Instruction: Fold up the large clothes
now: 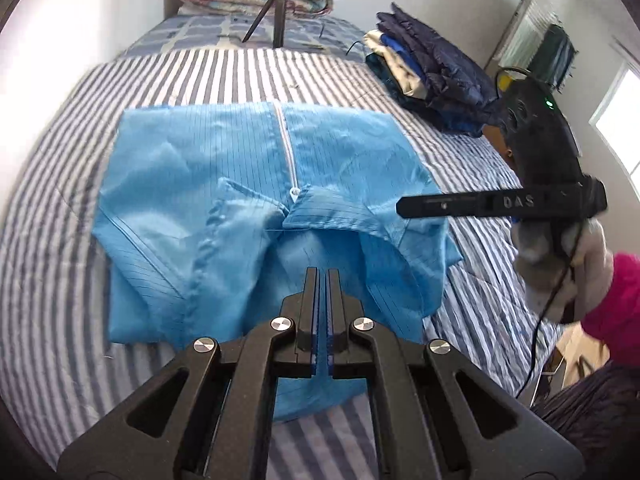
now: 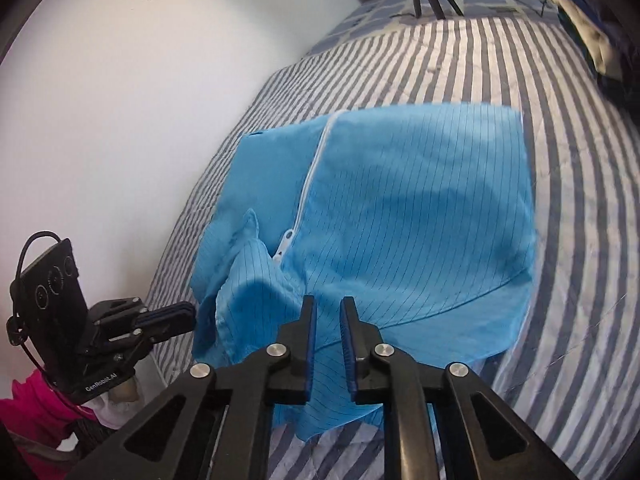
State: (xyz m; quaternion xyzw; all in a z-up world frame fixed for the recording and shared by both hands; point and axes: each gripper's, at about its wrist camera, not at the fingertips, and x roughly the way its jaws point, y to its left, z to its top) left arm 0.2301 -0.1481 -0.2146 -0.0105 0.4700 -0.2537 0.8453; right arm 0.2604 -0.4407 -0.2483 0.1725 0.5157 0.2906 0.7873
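A blue zippered garment point(image 1: 256, 200) is spread, partly folded, on the striped bed point(image 1: 56, 280). The left gripper point(image 1: 322, 276) is held over its near edge, jaws nearly closed and gripping nothing. The right gripper point(image 2: 328, 304) is held slightly open above the cloth, also holding nothing. Folded clothes point(image 1: 432, 76) are stacked at the far right.
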